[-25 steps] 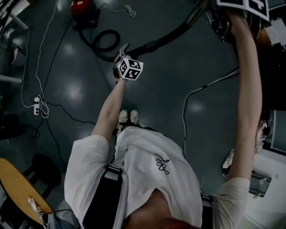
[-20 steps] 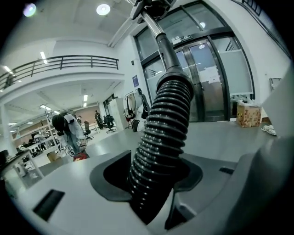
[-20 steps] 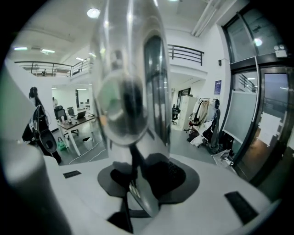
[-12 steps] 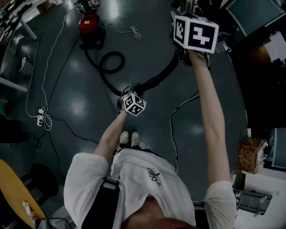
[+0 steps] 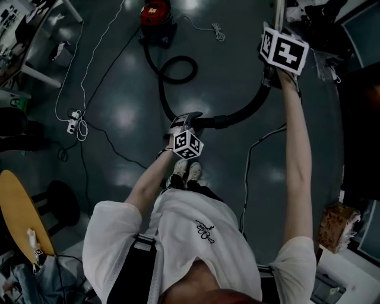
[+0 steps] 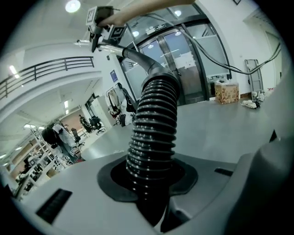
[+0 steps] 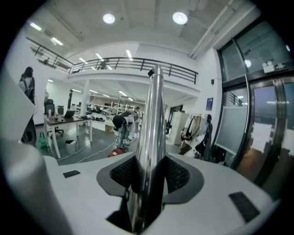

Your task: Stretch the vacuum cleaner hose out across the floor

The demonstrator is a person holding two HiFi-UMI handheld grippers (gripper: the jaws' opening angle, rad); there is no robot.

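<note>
Hard floor (image 5: 119,95) below: left fingers (image 6: 73,197) just clamped the hose (image 6: 154,133); your right fingers (image 7: 216,197), loosening round the wand (image 7: 152,119), could drop it.

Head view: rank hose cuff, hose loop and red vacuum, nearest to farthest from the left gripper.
Left gripper, jaws just closed on the hose:
1. Hose cuff, right beside it.
2. Hose loop, on the floor ahead.
3. Red vacuum, beyond the loop.
</note>
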